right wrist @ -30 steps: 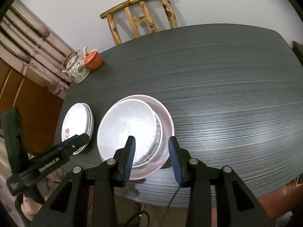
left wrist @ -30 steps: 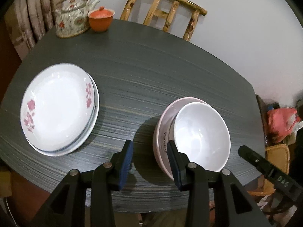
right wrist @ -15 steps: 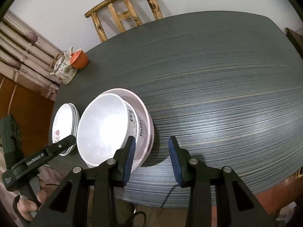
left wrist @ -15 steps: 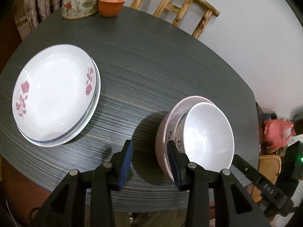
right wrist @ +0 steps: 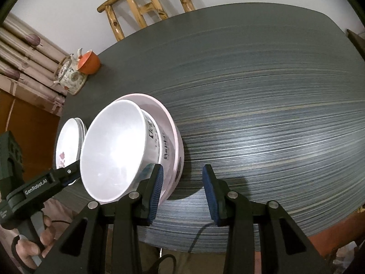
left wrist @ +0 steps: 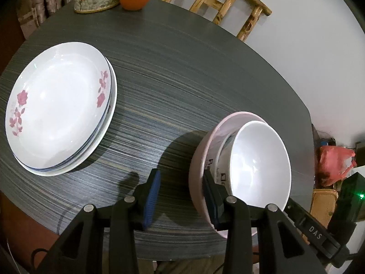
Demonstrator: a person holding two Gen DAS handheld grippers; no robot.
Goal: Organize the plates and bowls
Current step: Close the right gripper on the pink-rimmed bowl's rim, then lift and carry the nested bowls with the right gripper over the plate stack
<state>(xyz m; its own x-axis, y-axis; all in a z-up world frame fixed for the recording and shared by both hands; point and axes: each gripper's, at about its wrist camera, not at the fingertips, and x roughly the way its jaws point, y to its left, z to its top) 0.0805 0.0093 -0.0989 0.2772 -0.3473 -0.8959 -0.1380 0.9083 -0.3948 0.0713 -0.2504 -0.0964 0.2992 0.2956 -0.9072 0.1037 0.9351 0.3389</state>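
Now a glossy white bowl (left wrist: pixel 260 164) sits nested in a pink bowl (left wrist: pixel 200 159) near the table (left wrist: pixel 182 68) edge; left gripper (left wrist: pixel 180 196) and right gripper (right wrist: pixel 182 191) straddle the pink rim, part open, gripping nothing

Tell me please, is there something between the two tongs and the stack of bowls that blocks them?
Nothing visible blocks them. The left tongs and right tongs stand open at opposite sides of the stack of bowls, each with one finger at the pink bowl's rim and the other outside, over bare table.
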